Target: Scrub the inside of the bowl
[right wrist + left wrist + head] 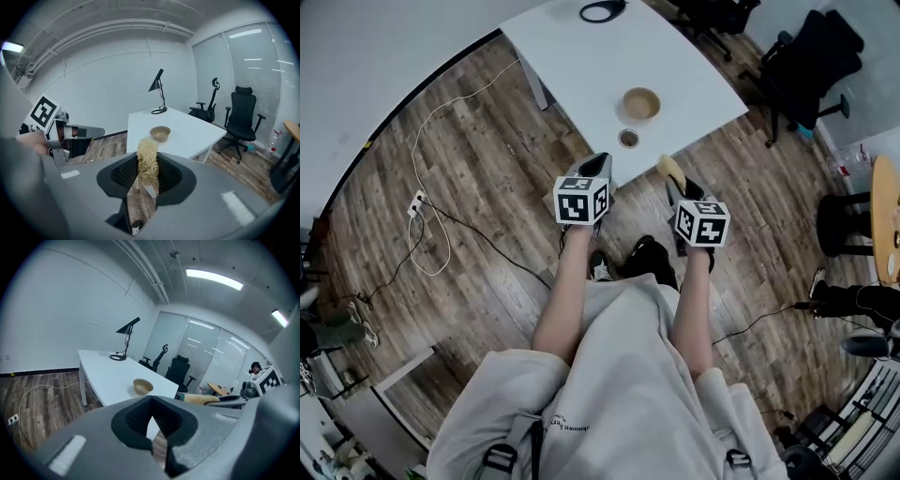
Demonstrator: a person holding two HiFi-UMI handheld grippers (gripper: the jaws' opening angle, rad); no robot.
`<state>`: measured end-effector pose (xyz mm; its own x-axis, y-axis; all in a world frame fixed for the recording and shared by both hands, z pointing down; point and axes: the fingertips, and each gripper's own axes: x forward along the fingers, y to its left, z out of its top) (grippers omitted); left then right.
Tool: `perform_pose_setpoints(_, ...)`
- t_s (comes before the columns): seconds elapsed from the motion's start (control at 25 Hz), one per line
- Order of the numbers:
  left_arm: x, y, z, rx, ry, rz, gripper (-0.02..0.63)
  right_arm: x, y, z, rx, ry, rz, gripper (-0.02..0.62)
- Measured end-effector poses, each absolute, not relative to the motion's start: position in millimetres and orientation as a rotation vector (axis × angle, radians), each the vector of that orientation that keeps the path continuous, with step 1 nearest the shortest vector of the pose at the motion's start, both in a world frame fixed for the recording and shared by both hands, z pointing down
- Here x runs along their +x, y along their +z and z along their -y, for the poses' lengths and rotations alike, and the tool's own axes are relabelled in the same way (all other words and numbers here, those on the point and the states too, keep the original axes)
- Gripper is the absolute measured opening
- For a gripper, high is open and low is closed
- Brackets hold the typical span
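Note:
A tan bowl (pixel 641 103) (pixel 143 386) (pixel 160 133) stands empty on the white table (pixel 581 66), some way ahead of both grippers. My right gripper (pixel 676 184) (pixel 147 177) is shut on a pale yellow fibrous scrubber (pixel 672 169) (pixel 148 161) (pixel 201 399) that sticks up past the jaws. My left gripper (pixel 602 165) (pixel 153 428) is shut with nothing in it. Both grippers hang over the wooden floor, short of the table's near edge, side by side.
A small round lid-like object (pixel 628 139) lies near the table's front edge. A black desk lamp (pixel 126 333) (pixel 158 89) stands at the far end. Black office chairs (pixel 811 56) sit to the right, cables (pixel 431 216) run across the floor at left.

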<state>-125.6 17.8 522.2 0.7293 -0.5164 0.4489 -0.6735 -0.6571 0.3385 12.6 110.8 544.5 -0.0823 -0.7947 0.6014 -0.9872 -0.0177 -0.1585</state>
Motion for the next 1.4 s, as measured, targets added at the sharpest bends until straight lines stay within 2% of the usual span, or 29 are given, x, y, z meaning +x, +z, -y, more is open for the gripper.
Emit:
perform_pose_setpoints(0.44, -117, 543, 35, 2.424, 0.481, 0.937, 0.0, 42, 559, -50, 1.861, 0.8, 1.927, 0.126)
perform_pose_setpoints(0.68, -90, 547, 82, 2.462, 0.612, 0.861, 0.0, 67, 534, 16, 1.79, 0.746, 2.013, 0.126)
perform_pose_setpoints(1.04, -54, 570, 131, 2.41, 0.734, 0.85, 0.002, 89, 556, 74, 1.39, 0.679, 2.089, 0.127)
perform_pose_setpoints(1.4, -47, 585, 159, 2.309, 0.776, 0.949, 0.0, 98, 587, 113, 1.037, 0.636, 2.166, 0.127)
